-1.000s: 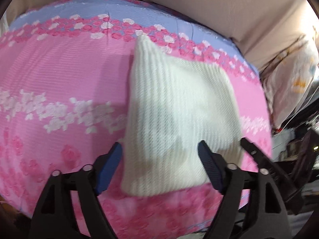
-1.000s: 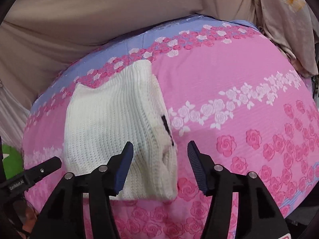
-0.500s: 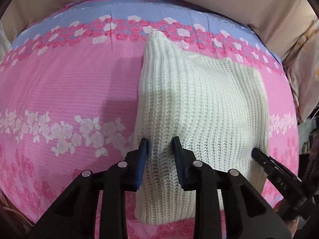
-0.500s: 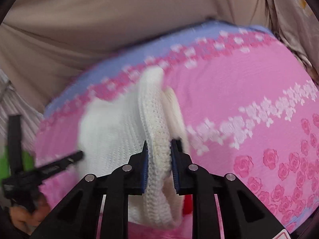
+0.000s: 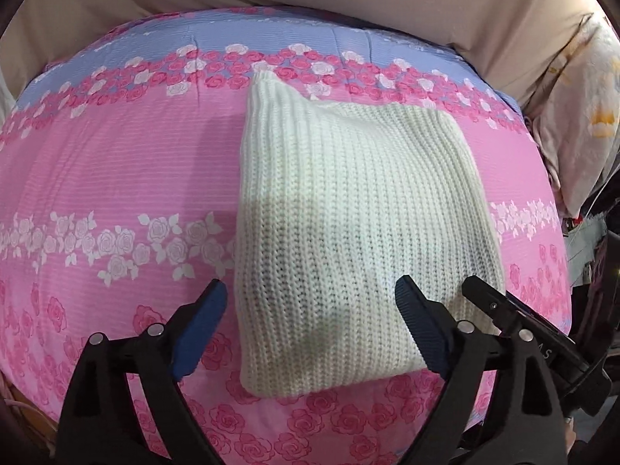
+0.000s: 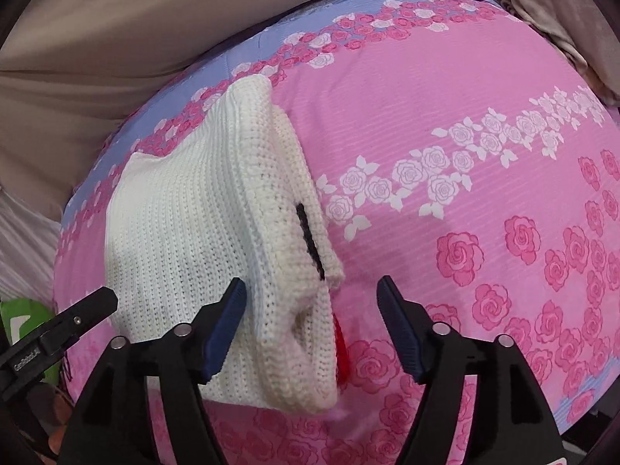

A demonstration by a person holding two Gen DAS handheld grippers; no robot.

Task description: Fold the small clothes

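Both claws, left claw and right claw, have sprung apart after pinching the folded white knit sweater, which lies released between their fingers on the rose-print bed, suggesting this fold is finished.

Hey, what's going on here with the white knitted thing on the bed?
A person with a handheld claw in each hand is folding a small white knitted garment on a pink rose-print bedspread. It lies folded into a rough rectangle. The left claw and the right claw are both open at its near edge, gripping nothing. In the right wrist view, stacked layers with black and red details show along the garment's right side.
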